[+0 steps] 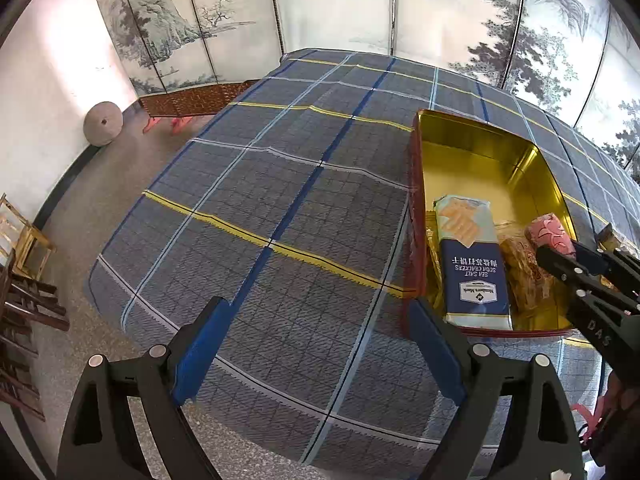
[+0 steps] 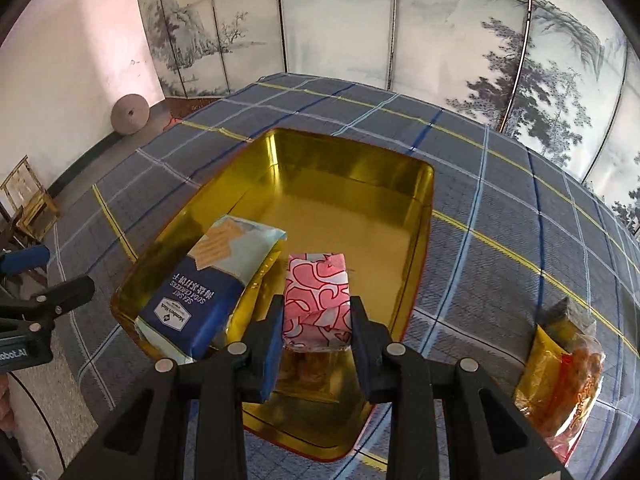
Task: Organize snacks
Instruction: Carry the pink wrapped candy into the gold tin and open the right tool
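A gold-lined red tin (image 1: 472, 136) (image 2: 352, 168) sits on the plaid tablecloth. Inside lie a blue and white soda cracker pack (image 1: 472, 264) (image 2: 204, 280) and a clear bag of golden snacks (image 1: 524, 272). My right gripper (image 2: 316, 320) is shut on a pink and white patterned snack pack (image 2: 318, 292) and holds it over the tin's near end; it also shows in the left wrist view (image 1: 552, 232). My left gripper (image 1: 316, 344) is open and empty above the cloth, left of the tin.
A yellow and orange snack bag (image 2: 560, 376) lies on the cloth (image 1: 280, 208) right of the tin. A painted folding screen (image 1: 340, 4) stands behind the table. Wooden chairs (image 1: 24, 280) and a round stone (image 1: 102, 123) are on the floor at left.
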{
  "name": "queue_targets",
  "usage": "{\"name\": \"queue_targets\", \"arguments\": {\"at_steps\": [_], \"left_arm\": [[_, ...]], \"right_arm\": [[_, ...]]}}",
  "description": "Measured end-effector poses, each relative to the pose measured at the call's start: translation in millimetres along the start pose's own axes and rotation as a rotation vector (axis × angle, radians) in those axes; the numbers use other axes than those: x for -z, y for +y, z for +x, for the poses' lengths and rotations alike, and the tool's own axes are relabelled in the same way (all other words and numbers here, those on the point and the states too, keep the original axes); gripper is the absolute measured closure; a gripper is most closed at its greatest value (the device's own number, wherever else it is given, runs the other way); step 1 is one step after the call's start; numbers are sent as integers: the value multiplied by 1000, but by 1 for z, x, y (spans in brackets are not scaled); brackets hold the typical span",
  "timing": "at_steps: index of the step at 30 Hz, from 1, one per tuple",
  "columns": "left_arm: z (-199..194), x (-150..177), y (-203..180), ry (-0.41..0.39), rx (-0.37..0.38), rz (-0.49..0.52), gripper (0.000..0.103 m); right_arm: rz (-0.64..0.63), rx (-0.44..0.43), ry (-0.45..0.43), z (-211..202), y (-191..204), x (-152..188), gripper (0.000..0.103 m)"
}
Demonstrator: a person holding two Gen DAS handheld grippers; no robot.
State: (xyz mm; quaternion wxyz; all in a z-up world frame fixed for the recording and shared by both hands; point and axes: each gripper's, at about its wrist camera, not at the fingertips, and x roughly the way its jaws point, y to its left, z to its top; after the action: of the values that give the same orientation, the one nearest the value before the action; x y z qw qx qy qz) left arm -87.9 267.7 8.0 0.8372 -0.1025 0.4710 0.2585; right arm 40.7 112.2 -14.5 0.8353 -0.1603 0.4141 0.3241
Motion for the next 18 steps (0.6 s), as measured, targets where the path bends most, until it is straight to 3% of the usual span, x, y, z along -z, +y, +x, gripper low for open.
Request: {"name": "queue_targets", "arguments": {"at_steps": [18], "left_arm": [[3, 3, 1, 13, 1, 0, 15]], "right_arm": [[-20, -17, 46, 13, 10, 5, 69]]}}
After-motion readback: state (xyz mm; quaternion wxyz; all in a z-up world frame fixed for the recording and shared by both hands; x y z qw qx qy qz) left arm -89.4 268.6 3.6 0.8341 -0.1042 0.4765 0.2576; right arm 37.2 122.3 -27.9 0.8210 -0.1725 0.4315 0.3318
